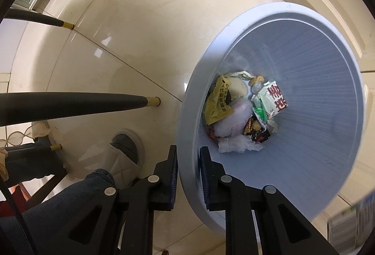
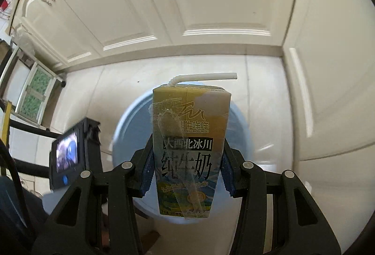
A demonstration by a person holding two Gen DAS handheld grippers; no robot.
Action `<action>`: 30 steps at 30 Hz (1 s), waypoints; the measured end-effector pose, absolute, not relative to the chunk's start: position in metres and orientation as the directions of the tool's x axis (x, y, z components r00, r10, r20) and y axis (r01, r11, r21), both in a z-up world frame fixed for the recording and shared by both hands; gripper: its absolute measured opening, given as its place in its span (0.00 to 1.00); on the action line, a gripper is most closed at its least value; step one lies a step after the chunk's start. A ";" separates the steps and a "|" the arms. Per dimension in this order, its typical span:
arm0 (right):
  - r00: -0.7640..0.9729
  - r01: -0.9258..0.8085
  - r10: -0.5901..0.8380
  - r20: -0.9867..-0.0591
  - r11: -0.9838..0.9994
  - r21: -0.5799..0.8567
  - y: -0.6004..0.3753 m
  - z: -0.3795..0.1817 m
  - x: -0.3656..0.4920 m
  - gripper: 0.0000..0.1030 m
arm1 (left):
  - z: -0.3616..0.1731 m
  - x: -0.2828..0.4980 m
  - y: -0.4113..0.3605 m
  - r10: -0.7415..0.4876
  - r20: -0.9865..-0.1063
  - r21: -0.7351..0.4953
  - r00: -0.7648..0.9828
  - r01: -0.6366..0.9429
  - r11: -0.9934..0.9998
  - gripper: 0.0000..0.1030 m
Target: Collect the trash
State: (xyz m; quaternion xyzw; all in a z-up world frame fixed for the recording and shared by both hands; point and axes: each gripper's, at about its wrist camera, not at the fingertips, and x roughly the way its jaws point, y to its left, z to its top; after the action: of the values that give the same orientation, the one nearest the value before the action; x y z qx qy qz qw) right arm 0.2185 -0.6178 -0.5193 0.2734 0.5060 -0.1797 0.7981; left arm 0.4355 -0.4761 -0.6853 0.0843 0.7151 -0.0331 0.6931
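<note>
Through my left wrist camera, my left tool [image 1: 187, 175] points down and is nearly closed, its pads pinching the rim of the pale blue trash bin [image 1: 304, 67], one pad outside the wall and one inside, at about six o'clock on the rim. At the bottom of the bin lie wrappers [image 1: 239, 112], crumpled and mixed. The bin stands on the tiled floor [image 1: 140, 20]; my shoe [image 1: 124, 156] sits at its nine o'clock.

Through my right wrist camera, my right tool [image 2: 187, 168] is partly open and clamped on a milk carton [image 2: 187, 149], pads pressing its two narrow sides around mid-height. The carton stands upright, its bent straw [image 2: 204, 76] pointing to three o'clock. The bin lies directly behind it.

I judge the carton light, thin-walled, and easy to crush; a grip across the flat sides below the middle suits it.
</note>
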 end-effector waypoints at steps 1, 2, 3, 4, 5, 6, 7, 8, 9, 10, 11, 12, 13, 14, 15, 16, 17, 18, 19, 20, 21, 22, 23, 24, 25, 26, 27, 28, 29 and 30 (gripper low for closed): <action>0.421 0.559 0.005 -0.907 0.786 0.264 -0.616 -0.528 0.221 0.44 | -0.689 0.437 -0.474 0.072 -0.997 0.067 -0.028 0.162 0.985 0.14; 0.416 0.557 0.018 -0.909 0.786 0.270 -0.614 -0.538 0.224 0.44 | -0.694 0.440 -0.471 0.070 -0.997 0.064 -0.032 0.157 0.985 0.14; 0.411 0.554 0.031 -0.911 0.785 0.276 -0.620 -0.547 0.225 0.44 | -0.691 0.443 -0.468 0.069 -0.997 0.063 -0.035 0.150 0.987 0.14; 0.401 0.549 0.048 -0.915 0.787 0.282 -0.621 -0.553 0.228 0.44 | -0.689 0.444 -0.465 0.072 -0.997 0.066 -0.038 0.145 0.987 0.18; 0.388 0.543 0.059 -0.920 0.792 0.280 -0.618 -0.560 0.227 0.45 | -0.689 0.447 -0.464 0.073 -0.996 0.066 -0.043 0.141 0.988 0.20; 0.372 0.538 0.074 -0.925 0.795 0.280 -0.616 -0.569 0.228 0.45 | -0.697 0.451 -0.459 0.073 -0.995 0.065 -0.062 0.131 0.989 0.32; 0.355 0.538 0.087 -0.931 0.795 0.280 -0.618 -0.578 0.228 0.46 | -0.674 0.445 -0.456 0.066 -0.995 0.057 -0.074 0.121 0.991 0.54; 0.332 0.541 0.099 -0.938 0.795 0.276 -0.620 -0.589 0.232 0.53 | -0.666 0.441 -0.453 0.061 -0.995 0.052 -0.080 0.109 0.993 0.64; 0.318 0.548 0.102 -0.943 0.791 0.270 -0.623 -0.598 0.234 0.76 | -0.663 0.444 -0.450 0.065 -0.996 0.058 -0.065 0.104 0.993 0.69; 0.314 0.566 0.094 -0.945 0.780 0.266 -0.624 -0.602 0.231 0.88 | -0.661 0.447 -0.449 0.064 -0.997 0.059 -0.040 0.112 0.992 0.69; 0.318 0.590 0.084 -0.944 0.762 0.267 -0.625 -0.602 0.225 0.98 | -0.653 0.442 -0.455 0.061 -0.998 0.058 -0.025 0.117 0.991 0.69; 0.322 0.604 0.080 -0.943 0.750 0.270 -0.629 -0.602 0.220 0.99 | -0.650 0.443 -0.455 0.051 -0.999 0.050 -0.010 0.127 0.991 0.71; 0.323 0.623 0.070 -0.944 0.735 0.268 -0.631 -0.599 0.213 1.00 | -0.644 0.442 -0.458 0.069 -0.994 0.058 -0.082 0.134 0.989 0.72; 0.318 0.640 0.055 -0.946 0.724 0.257 -0.632 -0.595 0.208 1.00 | -0.640 0.444 -0.456 0.055 -0.996 0.045 -0.065 0.146 0.988 0.72; 0.314 0.656 0.041 -0.949 0.713 0.248 -0.635 -0.590 0.203 1.00 | -0.637 0.442 -0.454 0.042 -0.998 0.034 -0.047 0.153 0.988 0.72; 0.316 0.664 0.037 -0.948 0.706 0.248 -0.638 -0.585 0.198 1.00 | -0.632 0.442 -0.453 0.021 -0.999 0.015 -0.033 0.156 0.988 0.73; 0.320 0.671 0.034 -0.947 0.697 0.252 -0.641 -0.580 0.194 1.00 | -0.624 0.437 -0.452 -0.011 -1.000 -0.014 -0.018 0.156 0.988 0.73; 0.328 0.680 0.023 -0.944 0.688 0.253 -0.642 -0.569 0.187 1.00 | -0.616 0.437 -0.449 -0.057 -0.998 -0.055 0.004 0.161 0.985 0.73; 0.334 0.685 0.014 -0.942 0.684 0.253 -0.644 -0.562 0.184 1.00 | -0.610 0.435 -0.445 -0.075 -0.997 -0.071 0.017 0.176 0.982 0.73; 0.342 0.688 0.002 -0.940 0.680 0.252 -0.645 -0.552 0.180 1.00 | -0.602 0.431 -0.445 -0.092 -0.995 -0.085 0.028 0.194 0.977 0.73; 0.348 0.691 -0.008 -0.937 0.678 0.251 -0.648 -0.543 0.178 1.00 | -0.592 0.428 -0.443 -0.132 -0.990 -0.120 0.040 0.227 0.967 0.73; 0.360 0.693 -0.025 -0.933 0.677 0.249 -0.648 -0.529 0.173 1.00 | -0.582 0.425 -0.442 -0.161 -0.985 -0.142 0.055 0.256 0.956 0.73; 0.370 0.694 -0.038 -0.928 0.676 0.249 -0.647 -0.519 0.170 1.00 | -0.570 0.419 -0.447 -0.186 -0.980 -0.158 0.074 0.285 0.945 0.73; 0.385 0.694 -0.057 -0.921 0.676 0.248 -0.646 -0.502 0.165 1.00 | -0.553 0.413 -0.445 -0.225 -0.969 -0.179 0.103 0.340 0.923 0.73; 0.393 0.692 -0.066 -0.917 0.678 0.248 -0.647 -0.491 0.163 1.00 | -0.539 0.408 -0.443 -0.257 -0.958 -0.192 0.126 0.384 0.903 0.74; 0.406 0.690 -0.082 -0.910 0.680 0.247 -0.645 -0.476 0.159 1.00 | -0.525 0.401 -0.444 -0.273 -0.951 -0.192 0.145 0.413 0.890 0.74; 0.422 0.687 -0.099 -0.901 0.684 0.247 -0.644 -0.461 0.156 1.00 | -0.510 0.396 -0.443 -0.294 -0.941 -0.194 0.167 0.447 0.873 0.77; 0.438 0.684 -0.118 -0.891 0.687 0.245 -0.642 -0.443 0.152 1.00 | -0.492 0.391 -0.436 -0.321 -0.928 -0.198 0.192 0.477 0.857 0.79; 0.450 0.682 -0.132 -0.883 0.690 0.244 -0.640 -0.429 0.149 1.00 | -0.480 0.376 -0.429 -0.330 -0.921 -0.196 0.208 0.485 0.852 0.80; 0.470 0.679 -0.155 -0.869 0.693 0.244 -0.636 -0.408 0.145 1.00 | -0.463 0.371 -0.419 -0.351 -0.908 -0.202 0.228 0.496 0.845 0.83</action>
State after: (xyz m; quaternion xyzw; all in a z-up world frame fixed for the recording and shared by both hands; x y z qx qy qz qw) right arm 0.1448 -0.6358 -0.4078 0.2944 0.4449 -0.2587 0.8053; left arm 0.3712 -0.4188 -0.4625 0.0649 0.5589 -0.2710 0.7810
